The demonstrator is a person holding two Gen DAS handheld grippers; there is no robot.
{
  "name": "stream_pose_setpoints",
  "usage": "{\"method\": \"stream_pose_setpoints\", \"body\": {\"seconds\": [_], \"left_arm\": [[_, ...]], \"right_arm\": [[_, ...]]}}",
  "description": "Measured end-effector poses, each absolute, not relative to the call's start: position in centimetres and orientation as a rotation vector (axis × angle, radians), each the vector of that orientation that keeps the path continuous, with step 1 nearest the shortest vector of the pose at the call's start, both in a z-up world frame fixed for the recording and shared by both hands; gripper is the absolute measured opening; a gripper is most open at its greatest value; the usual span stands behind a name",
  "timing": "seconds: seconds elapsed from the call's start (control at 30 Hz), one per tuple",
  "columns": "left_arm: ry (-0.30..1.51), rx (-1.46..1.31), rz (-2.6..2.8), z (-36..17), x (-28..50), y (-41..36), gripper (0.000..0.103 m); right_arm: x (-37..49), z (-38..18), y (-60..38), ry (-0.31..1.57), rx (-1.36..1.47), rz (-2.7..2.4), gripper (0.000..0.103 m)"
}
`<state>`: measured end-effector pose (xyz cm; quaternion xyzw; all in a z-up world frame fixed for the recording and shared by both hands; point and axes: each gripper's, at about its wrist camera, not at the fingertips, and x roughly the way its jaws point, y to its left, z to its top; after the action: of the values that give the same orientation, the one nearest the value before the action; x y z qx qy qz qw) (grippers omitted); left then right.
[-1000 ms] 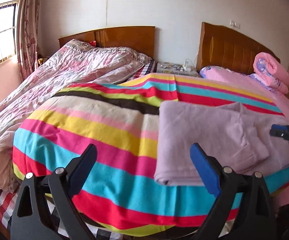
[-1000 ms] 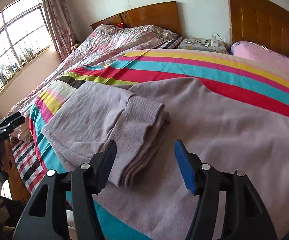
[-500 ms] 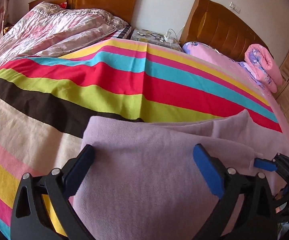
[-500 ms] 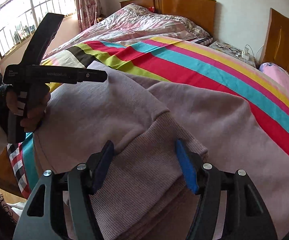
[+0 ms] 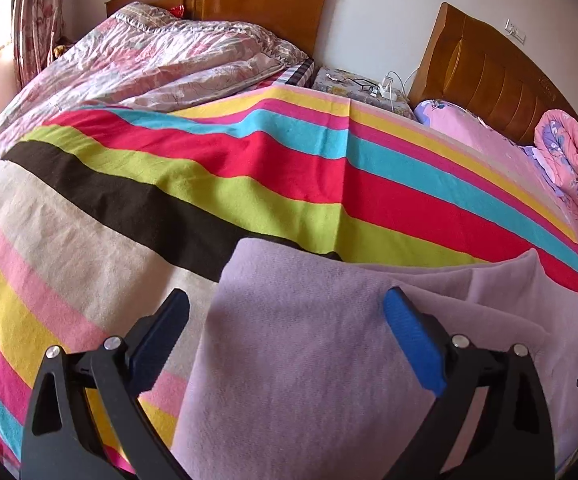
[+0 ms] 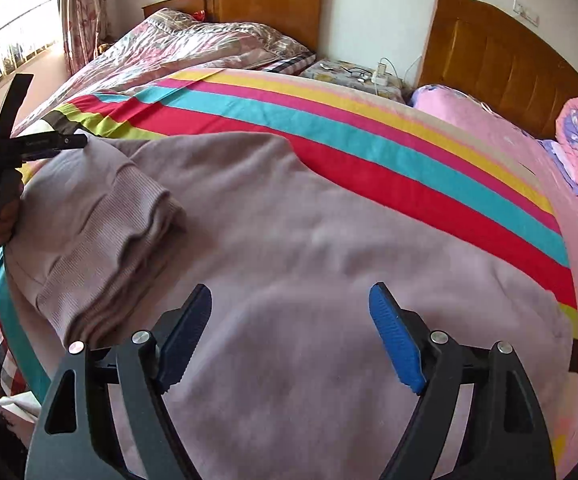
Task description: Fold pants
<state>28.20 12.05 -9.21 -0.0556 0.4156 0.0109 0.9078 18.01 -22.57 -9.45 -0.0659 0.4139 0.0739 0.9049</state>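
Note:
The mauve pants (image 5: 313,360) lie partly folded on a striped blanket (image 5: 249,168) on the bed. In the right wrist view the pants (image 6: 309,264) spread wide, with the ribbed cuffs (image 6: 101,256) folded on top at the left. My left gripper (image 5: 285,340) is open, just above the left end of the pants, holding nothing. My right gripper (image 6: 289,332) is open above the middle of the pants, empty. The left gripper also shows in the right wrist view (image 6: 21,148), held by a hand at the left edge.
A second bed with a floral quilt (image 5: 149,64) lies to the left. A nightstand with cables (image 5: 361,88) stands between two wooden headboards. A rolled pink quilt (image 5: 569,160) sits at the right. The bed's near edge is just below the grippers.
Both grippers moved forward and lower over the pants. The right gripper shifted right, away from the ribbed cuffs, toward the middle of the pants. Both stayed open.

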Motion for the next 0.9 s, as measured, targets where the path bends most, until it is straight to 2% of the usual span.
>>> {"method": "stream_pose_setpoints", "body": {"seconds": [0.13, 0.2, 0.33, 0.43, 0.53, 0.57, 0.73, 0.83, 0.9], "left_arm": [[0.743, 0.005, -0.196, -2.7, 26.3, 3.5, 0.096], [0.779, 0.075, -0.411, -1.5, 26.4, -4.1, 0.099], [0.872, 0.223, -0.664, -3.8, 27.0, -19.2, 0.099], [0.955, 0.245, -0.663, -7.3, 28.3, -25.8, 0.097], [1.018, 0.286, -0.614, -11.6, 29.1, -28.8, 0.098], [0.979, 0.332, -0.576, -12.4, 28.8, -29.5, 0.101], [0.974, 0.307, -0.544, -12.6, 29.4, -29.3, 0.102], [0.967, 0.314, -0.532, -12.6, 29.4, -29.4, 0.102], [0.965, 0.314, -0.525, -12.6, 29.5, -29.4, 0.102]], "right_arm": [[13.6, -9.0, -27.8, 0.81, -0.026, 0.053, 0.079], [13.0, -9.7, -29.6, 0.818, 0.013, 0.012, 0.079], [13.1, -10.2, -30.6, 0.818, 0.003, 0.003, 0.079], [13.5, -11.2, -31.0, 0.857, -0.052, -0.023, 0.082], [12.5, -13.1, -31.5, 0.871, -0.107, 0.008, 0.083], [11.8, -13.3, -31.7, 0.87, -0.117, 0.023, 0.083], [9.6, -12.2, -32.3, 0.868, -0.106, 0.041, 0.082], [9.5, -10.4, -32.3, 0.766, -0.063, 0.055, 0.083], [10.5, -11.6, -31.8, 0.819, -0.052, 0.089, 0.083]]}}
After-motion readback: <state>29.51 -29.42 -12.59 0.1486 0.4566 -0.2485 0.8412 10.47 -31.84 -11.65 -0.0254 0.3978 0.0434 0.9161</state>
